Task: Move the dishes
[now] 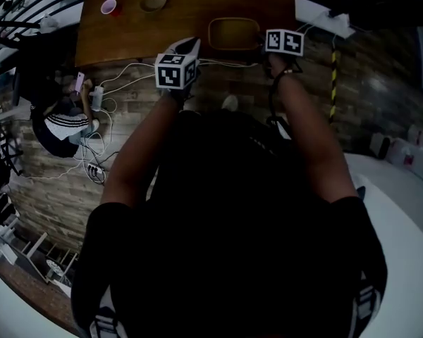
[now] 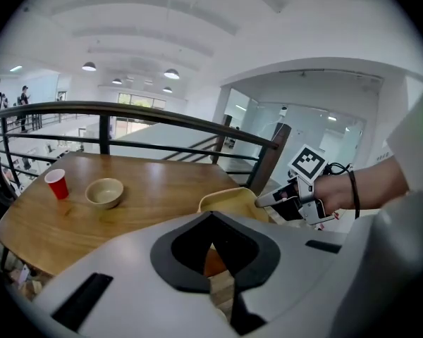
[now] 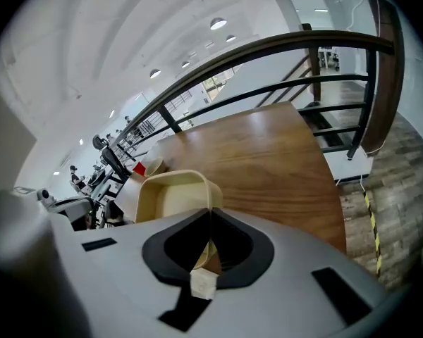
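Far left on the brown wooden desk (image 1: 190, 9): a small red plastic cup (image 1: 109, 6), upright. Just to its right, not touching: a round beige bowl (image 1: 154, 0), also upright. Nearer, at the desk's front edge and well apart from cup and bowl: a cream rectangular dish (image 1: 234, 34) with raised walls. Left tool (image 2: 211, 217) just beside the dish's left end, clenched, jaws together with nothing seen between them, tips aimed at the near left corner. Right tool (image 3: 210, 213) at the dish's right end, clenched on the near right corner of the rim, cream wall showing between the jaws. Beyond the desk's far side: a dark railing (image 2: 162, 115).
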### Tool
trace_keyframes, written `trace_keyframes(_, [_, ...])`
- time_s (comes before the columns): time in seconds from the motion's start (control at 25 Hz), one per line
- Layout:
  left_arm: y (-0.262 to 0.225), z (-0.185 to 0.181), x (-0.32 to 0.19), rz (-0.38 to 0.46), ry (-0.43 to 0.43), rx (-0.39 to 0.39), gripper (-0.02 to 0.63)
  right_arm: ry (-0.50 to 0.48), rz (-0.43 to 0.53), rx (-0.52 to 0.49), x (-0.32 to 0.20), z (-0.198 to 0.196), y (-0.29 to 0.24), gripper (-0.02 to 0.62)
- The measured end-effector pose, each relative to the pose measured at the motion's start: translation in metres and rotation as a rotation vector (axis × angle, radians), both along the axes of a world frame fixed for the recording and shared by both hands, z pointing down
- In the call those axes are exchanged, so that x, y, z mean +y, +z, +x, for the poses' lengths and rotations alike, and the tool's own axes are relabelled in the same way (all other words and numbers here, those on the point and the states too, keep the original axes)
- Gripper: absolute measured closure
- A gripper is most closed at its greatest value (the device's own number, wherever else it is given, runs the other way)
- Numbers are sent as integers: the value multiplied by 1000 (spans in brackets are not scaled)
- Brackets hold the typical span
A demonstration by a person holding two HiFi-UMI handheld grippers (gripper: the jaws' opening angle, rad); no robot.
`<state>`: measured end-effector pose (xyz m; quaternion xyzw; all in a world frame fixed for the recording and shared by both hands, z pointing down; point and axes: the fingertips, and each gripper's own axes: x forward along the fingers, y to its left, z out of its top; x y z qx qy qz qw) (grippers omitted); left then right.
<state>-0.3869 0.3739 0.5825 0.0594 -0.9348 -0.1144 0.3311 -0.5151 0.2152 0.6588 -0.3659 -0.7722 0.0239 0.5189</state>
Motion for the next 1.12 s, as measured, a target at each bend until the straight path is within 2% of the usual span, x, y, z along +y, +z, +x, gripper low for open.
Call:
trace_keyframes(0.12, [6,-9,3,-18,-10,15,611,-17,-8,14,10,-13,4,575])
trace_keyframes(0.44, [18,-28,34,-3,-20,47,611,-17,-12,47,41,-34,14,575])
trace_keyframes(0.92, [24,-73,126,38,113,58,611,141,4,53,114,-59,12,575])
trace_keyframes(1.12, [20,-91,150,43,178,37,611,186,25,47,130,-65,14,575])
